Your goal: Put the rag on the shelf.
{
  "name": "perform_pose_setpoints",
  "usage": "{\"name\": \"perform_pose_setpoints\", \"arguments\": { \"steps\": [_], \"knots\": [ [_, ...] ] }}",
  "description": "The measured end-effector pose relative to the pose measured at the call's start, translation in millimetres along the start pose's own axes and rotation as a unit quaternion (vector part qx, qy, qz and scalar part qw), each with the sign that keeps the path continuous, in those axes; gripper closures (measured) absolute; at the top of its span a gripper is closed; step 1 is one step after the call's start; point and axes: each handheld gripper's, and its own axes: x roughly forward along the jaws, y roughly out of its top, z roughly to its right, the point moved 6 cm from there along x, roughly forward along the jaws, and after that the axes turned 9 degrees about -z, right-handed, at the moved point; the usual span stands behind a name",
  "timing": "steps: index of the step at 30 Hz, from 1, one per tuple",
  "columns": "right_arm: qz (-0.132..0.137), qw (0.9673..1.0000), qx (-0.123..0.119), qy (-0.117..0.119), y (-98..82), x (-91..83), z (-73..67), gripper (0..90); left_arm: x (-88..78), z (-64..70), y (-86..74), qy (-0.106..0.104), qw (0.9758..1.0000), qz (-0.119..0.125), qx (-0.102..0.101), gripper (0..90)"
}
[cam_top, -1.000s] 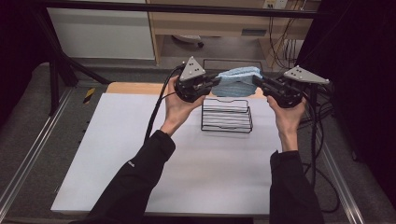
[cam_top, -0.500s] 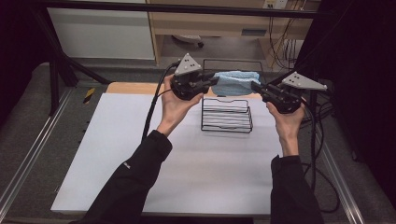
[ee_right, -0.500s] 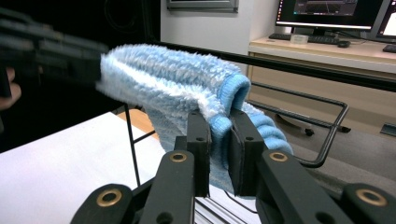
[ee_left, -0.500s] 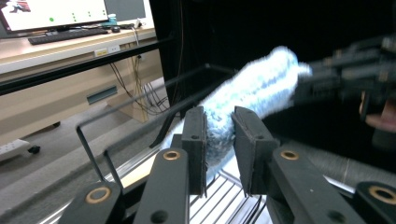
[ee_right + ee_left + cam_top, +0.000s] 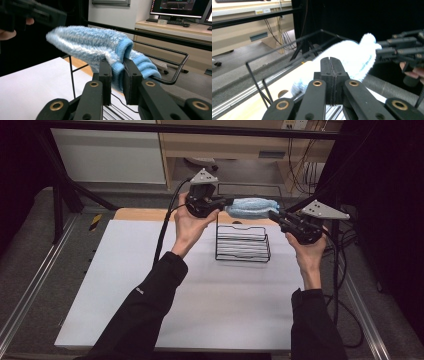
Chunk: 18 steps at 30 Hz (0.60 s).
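Note:
A fluffy light-blue sock [image 5: 250,207] hangs stretched level between my two grippers, above a black wire rack [image 5: 242,245]. My left gripper [image 5: 227,202] meets the sock's left end. In the left gripper view its jaws [image 5: 331,61] have just been closing and now stand pressed together, with the sock [image 5: 352,57] starting right at their tips. My right gripper [image 5: 272,215] holds the other end. The right gripper view has the ribbed cuff of the sock [image 5: 95,42] pinched between the right gripper's [image 5: 117,65] pads.
The rack stands at the far middle of the white table top [image 5: 150,285], in front of a wooden strip [image 5: 145,214]. A black frame bar [image 5: 250,129] crosses behind, with a cabinet and cables beyond. Both gripper cables trail down beside the forearms.
The left hand has lifted a little. The sock, which hung broader and looser between the grippers, is now drawn into a narrow, taut roll. The right hand has hardly moved.

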Motion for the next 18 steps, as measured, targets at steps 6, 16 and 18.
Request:
{"name": "perform_pose_setpoints", "arguments": {
  "steps": [6,16,18],
  "knots": [
    [-0.008,0.9999,0.002,0.008,-0.4,-1.8,-2.6,68.0,8.7,3.7,-15.2,-0.005,0.9998,-0.019,0.01,90.0],
    [-0.002,0.9998,0.01,0.015,7.1,-11.8,-9.8,41.3,22.9,4.4,-31.9,0.01,0.9982,-0.046,0.037,90.0],
    [-0.002,0.9998,0.008,0.017,10.3,-12.3,-12.2,42.9,24.2,3.8,-33.7,0.012,0.9979,-0.049,0.039,90.0]
  ]
}}
